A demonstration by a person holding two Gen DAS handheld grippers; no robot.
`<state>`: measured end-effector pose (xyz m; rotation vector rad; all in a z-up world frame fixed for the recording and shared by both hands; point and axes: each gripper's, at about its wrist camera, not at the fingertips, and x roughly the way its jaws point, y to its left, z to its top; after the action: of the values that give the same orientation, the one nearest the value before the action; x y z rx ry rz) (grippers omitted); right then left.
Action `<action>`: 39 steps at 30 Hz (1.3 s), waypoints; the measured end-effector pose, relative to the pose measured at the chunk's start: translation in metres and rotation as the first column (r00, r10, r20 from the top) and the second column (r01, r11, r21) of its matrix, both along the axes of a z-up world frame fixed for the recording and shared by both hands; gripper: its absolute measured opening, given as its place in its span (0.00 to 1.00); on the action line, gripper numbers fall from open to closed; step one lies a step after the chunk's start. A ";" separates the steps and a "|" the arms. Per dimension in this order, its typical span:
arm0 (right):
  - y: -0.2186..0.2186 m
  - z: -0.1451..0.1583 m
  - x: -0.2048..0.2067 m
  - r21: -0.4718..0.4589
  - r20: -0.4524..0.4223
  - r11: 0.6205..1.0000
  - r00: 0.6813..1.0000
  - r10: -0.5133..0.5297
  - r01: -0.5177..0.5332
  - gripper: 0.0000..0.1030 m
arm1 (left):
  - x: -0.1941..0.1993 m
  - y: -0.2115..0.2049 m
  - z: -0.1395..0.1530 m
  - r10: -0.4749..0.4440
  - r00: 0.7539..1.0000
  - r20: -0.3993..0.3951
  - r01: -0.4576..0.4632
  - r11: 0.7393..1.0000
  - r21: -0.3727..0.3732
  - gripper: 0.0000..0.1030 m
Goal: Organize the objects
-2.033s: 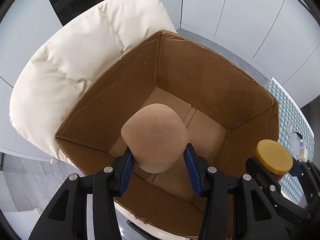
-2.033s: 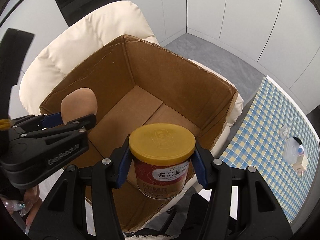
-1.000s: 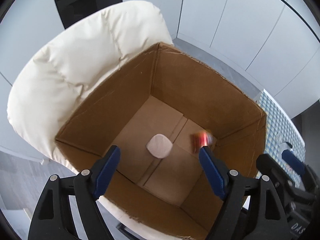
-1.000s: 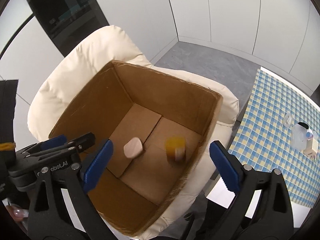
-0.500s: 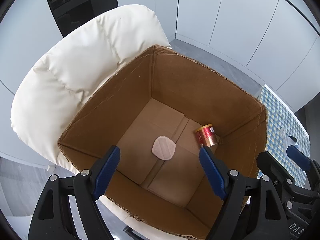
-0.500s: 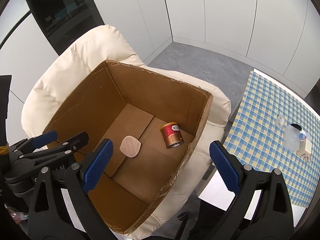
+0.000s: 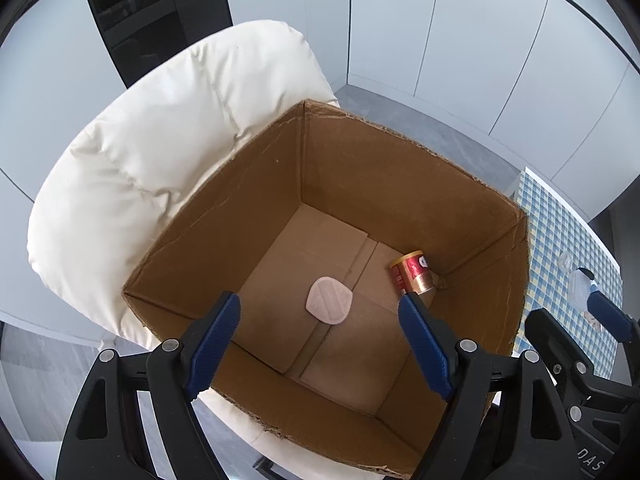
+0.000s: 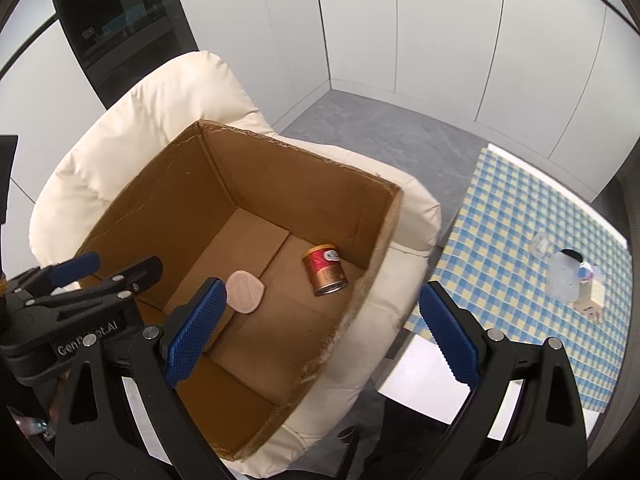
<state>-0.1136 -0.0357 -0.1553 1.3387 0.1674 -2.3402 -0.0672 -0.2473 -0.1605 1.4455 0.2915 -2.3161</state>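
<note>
Both tongs hang over the big brown cardboard box (image 7: 224, 216), pointing down into it. The left gripper (image 7: 320, 320) is wide and holds nothing. The right gripper (image 8: 320, 312) is wide and holds nothing too. Down on the box floor lies the flat pink rounded pad (image 7: 330, 305), right under the left tongs. Just beside it, near the far corner, the red and gold tin can (image 7: 413, 273) lies on its side. It might roll, because it is round. The box sits on a soft cream padded chair (image 7: 160, 152), so it could tip if bumped.
</note>
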 end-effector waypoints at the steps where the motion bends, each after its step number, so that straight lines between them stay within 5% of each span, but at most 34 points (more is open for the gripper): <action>1: 0.001 0.002 0.002 0.008 -0.009 1.000 1.000 0.000 0.001 0.96 | 0.001 0.000 0.002 -0.001 1.000 -0.004 0.001 1.000 -0.007 0.80; 20: 0.052 0.050 0.047 0.029 -0.083 1.000 0.996 -0.009 0.011 0.96 | 0.042 0.067 0.058 -0.121 0.991 -0.053 0.118 0.992 -0.054 0.80; 39: 0.102 0.081 0.129 0.011 -0.113 1.000 0.993 0.016 -0.015 0.96 | 0.116 0.106 0.081 -0.118 0.991 -0.067 0.114 0.992 -0.055 0.83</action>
<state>0.0158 0.0663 -0.0741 1.2052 0.2235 -2.4060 0.0492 -0.1414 -0.0795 1.3934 0.1705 -2.4515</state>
